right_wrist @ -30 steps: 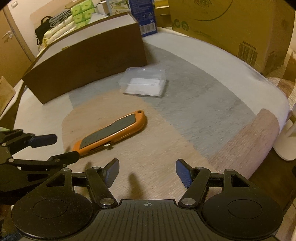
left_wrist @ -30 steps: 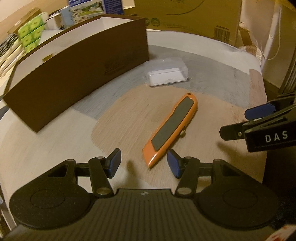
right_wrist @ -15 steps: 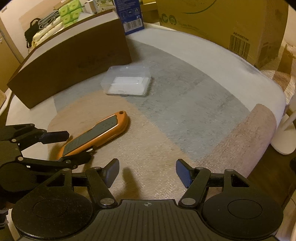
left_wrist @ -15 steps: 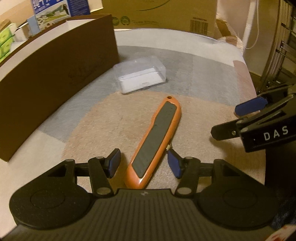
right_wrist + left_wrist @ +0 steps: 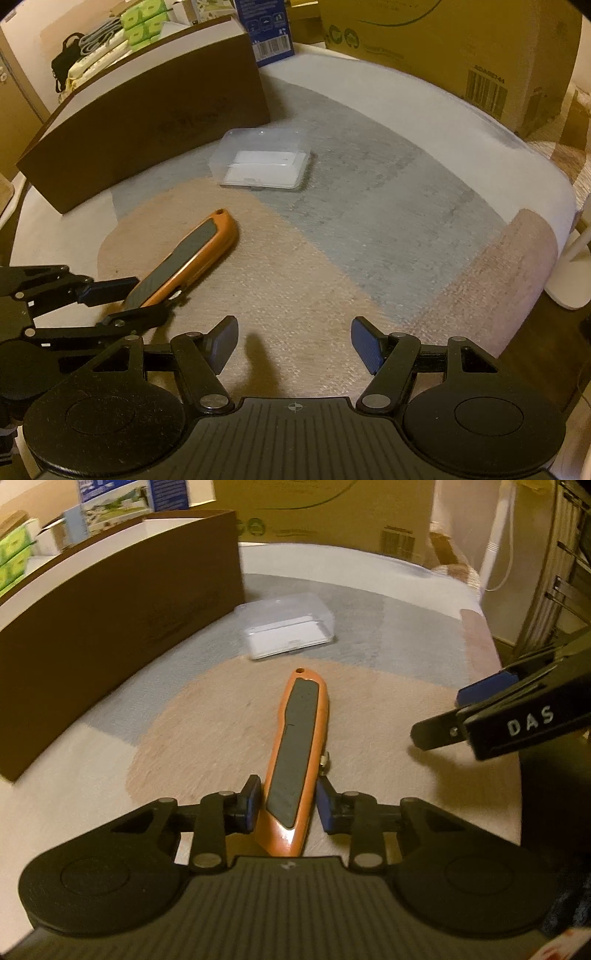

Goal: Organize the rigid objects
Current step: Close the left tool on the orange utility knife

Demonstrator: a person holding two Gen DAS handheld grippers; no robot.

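Observation:
An orange utility knife (image 5: 299, 738) with a black grip inlay lies on the tan patch of the table mat (image 5: 207, 716). My left gripper (image 5: 288, 805) has its jaws closing on the knife's near end, and the blue pads (image 5: 254, 801) press both of its sides. In the right wrist view the same knife (image 5: 199, 251) runs from the left gripper (image 5: 136, 301) toward the upper right. My right gripper (image 5: 293, 343) stands open over bare mat, right of the knife, with nothing between its fingers. It also shows at the right of the left wrist view (image 5: 448, 716).
A clear plastic case (image 5: 288, 631) with a white insert lies beyond the knife. A long brown open box (image 5: 110, 609) stands at the left. Large cardboard cartons (image 5: 443, 44) and a blue package (image 5: 266, 29) crowd the far edge. The table's rounded edge (image 5: 554, 206) drops off at the right.
The left gripper advanced over the knife's near end and closed its fingers onto it. The knife now lies straight along the gripper. The right gripper stayed open and nearly still.

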